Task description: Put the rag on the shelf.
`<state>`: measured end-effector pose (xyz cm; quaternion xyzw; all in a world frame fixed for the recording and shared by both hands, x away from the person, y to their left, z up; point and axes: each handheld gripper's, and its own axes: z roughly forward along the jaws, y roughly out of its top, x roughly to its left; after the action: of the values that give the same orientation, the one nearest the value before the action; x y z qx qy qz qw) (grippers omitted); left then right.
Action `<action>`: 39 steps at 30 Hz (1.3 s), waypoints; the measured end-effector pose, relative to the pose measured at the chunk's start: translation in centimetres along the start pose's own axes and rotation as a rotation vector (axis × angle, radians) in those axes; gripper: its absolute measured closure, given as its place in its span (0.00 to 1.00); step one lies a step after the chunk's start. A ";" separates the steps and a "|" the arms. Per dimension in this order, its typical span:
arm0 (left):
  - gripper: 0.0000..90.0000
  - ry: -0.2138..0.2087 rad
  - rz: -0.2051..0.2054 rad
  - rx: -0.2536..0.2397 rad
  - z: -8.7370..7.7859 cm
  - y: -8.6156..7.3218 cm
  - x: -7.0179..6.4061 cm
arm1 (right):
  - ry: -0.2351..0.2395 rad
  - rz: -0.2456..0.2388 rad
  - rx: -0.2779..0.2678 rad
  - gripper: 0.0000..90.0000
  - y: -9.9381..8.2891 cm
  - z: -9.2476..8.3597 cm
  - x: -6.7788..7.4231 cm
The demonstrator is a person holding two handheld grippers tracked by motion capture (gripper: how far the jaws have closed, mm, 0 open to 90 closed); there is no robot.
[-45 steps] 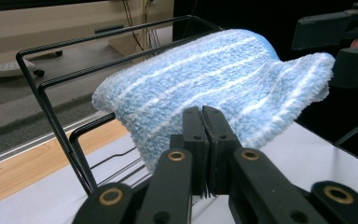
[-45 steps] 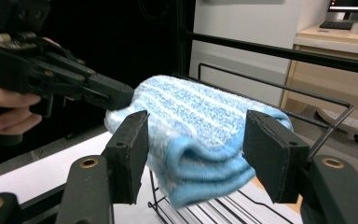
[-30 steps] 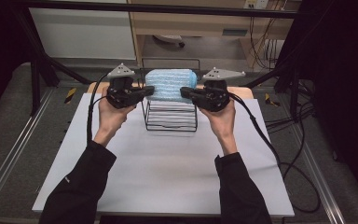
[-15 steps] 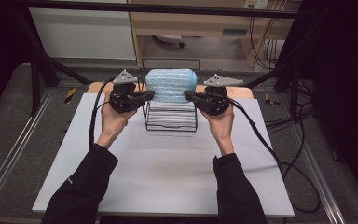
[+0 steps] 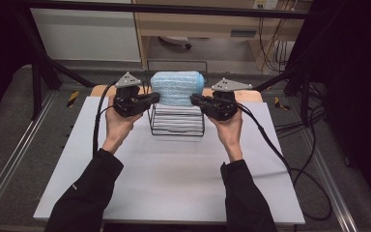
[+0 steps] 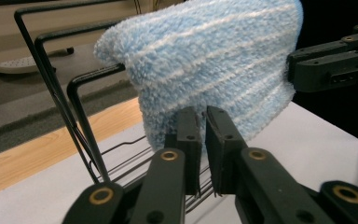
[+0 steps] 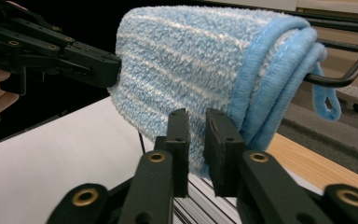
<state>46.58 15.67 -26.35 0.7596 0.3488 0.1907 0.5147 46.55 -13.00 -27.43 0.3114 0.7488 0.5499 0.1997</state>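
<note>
At the far middle of the white-topped bench (image 5: pixel 174 174), a folded light-blue fluffy cloth with pale stripes (image 5: pixel 178 88) is draped over the top bars of a black wire rack (image 5: pixel 178 123). The cloth is flanked by the left hand-held gripper (image 5: pixel 155 98) and the right hand-held gripper (image 5: pixel 195 100), each with its tip at one side of it. Both pairs of jaws are seen nearly together, a narrow gap left between them, nothing clamped. Black cables (image 5: pixel 280 150) are trailed across the bench's right edge.
</note>
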 end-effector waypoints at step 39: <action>0.16 0.015 0.076 0.058 -4.3 -2.8 0.3 | 0.023 0.003 -0.022 0.05 0.4 -5.4 0.5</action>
<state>43.01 19.32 -27.25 0.7856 0.3289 0.2054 0.4822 42.80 -16.40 -25.35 0.3040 0.7444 0.5620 0.1940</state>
